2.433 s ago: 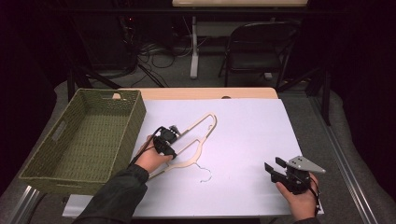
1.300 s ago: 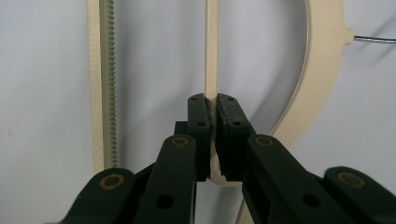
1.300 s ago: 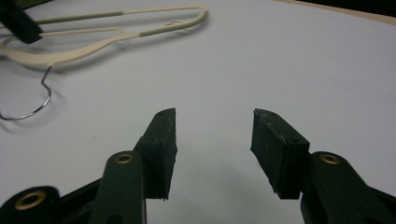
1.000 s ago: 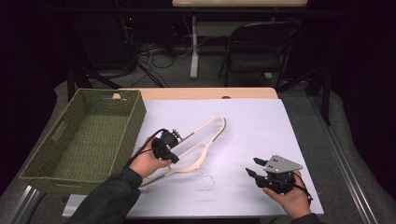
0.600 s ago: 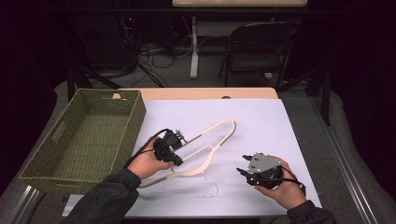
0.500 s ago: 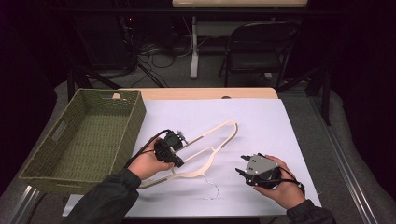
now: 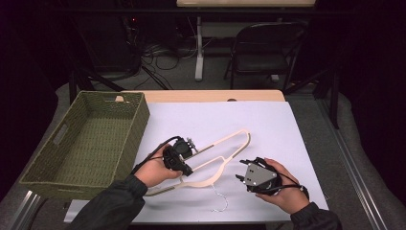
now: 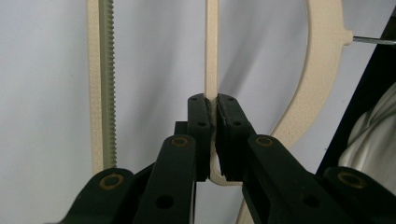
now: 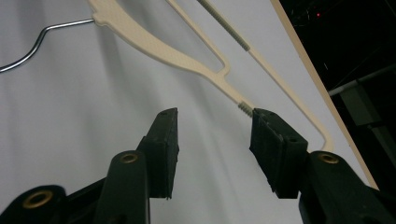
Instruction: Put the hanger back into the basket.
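Note:
A cream plastic hanger (image 7: 230, 143) with a wire hook (image 7: 220, 203) lies slanted over the white sheet, its near part raised. My left gripper (image 7: 190, 148) is shut on it. In the left gripper view the pads (image 8: 212, 105) pinch a thin bar of the hanger (image 8: 322, 70). My right gripper (image 7: 241, 169) hovers just right of the hook, jaws pointing left. Its jaws (image 9: 215, 116) stand open and have just been opening a little wider, with nothing between them. The hanger's shoulder (image 9: 154, 44) runs just beyond the right fingertip.
A green woven basket (image 7: 139, 120) stands at the table's left side. The white sheet (image 7: 268, 120) covers the tabletop. A folding chair (image 7: 265, 48) and cables sit on the floor behind the table.
The left gripper has swung the hanger so its far end points more to the right. The right gripper has moved left, closer to the hanger's hook.

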A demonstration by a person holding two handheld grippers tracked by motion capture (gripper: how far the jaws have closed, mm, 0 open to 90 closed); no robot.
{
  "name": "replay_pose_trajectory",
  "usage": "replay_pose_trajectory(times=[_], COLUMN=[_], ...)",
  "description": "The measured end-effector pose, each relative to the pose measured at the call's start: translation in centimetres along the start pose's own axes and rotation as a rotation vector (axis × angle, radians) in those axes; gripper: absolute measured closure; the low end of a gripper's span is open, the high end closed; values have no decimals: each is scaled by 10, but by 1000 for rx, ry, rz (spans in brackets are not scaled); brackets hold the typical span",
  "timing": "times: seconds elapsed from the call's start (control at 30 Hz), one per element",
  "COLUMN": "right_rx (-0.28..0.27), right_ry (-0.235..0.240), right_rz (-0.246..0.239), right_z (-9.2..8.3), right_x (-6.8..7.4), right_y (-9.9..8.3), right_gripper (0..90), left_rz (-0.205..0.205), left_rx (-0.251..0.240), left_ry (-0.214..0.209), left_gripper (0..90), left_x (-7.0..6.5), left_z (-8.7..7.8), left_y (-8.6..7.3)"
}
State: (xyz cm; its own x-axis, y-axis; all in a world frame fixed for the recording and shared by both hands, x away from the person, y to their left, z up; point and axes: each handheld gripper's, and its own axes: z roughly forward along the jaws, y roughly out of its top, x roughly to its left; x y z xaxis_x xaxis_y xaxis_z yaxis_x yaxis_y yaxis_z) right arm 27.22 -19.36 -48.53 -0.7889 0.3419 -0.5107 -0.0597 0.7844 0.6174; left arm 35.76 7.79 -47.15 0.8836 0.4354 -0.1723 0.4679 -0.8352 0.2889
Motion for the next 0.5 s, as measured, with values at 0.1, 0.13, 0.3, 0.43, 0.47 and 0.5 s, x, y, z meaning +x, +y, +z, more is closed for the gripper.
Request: replay_pose_trajectory(times=[0.1,0.13,0.3,0.43,0.47,0.5], right_rx=[2,6,38,28,34,46], right_ry=[-3,-9,-21,-11,-9,-9], right_rz=[-12,-32,-58,-85,-99,-98], right_z=[1,2,2,8,10,12], right_x=[1,2,3,4,4,5], right_y=[1,1,2,1,1,1], right_gripper=[506,504,503,505,505,504], left_rz=[10,13,22,31,33,33], left_rx=[-1,1,-6,3,2,2], left_ry=[-11,-11,-30,-44,-46,-46], left_gripper=[851,850,850,850,850,850], left_x=[-3,-3,-7,-8,-9,-9], left_z=[1,1,2,4,4,4], left_y=[3,4,7,8,9,9])
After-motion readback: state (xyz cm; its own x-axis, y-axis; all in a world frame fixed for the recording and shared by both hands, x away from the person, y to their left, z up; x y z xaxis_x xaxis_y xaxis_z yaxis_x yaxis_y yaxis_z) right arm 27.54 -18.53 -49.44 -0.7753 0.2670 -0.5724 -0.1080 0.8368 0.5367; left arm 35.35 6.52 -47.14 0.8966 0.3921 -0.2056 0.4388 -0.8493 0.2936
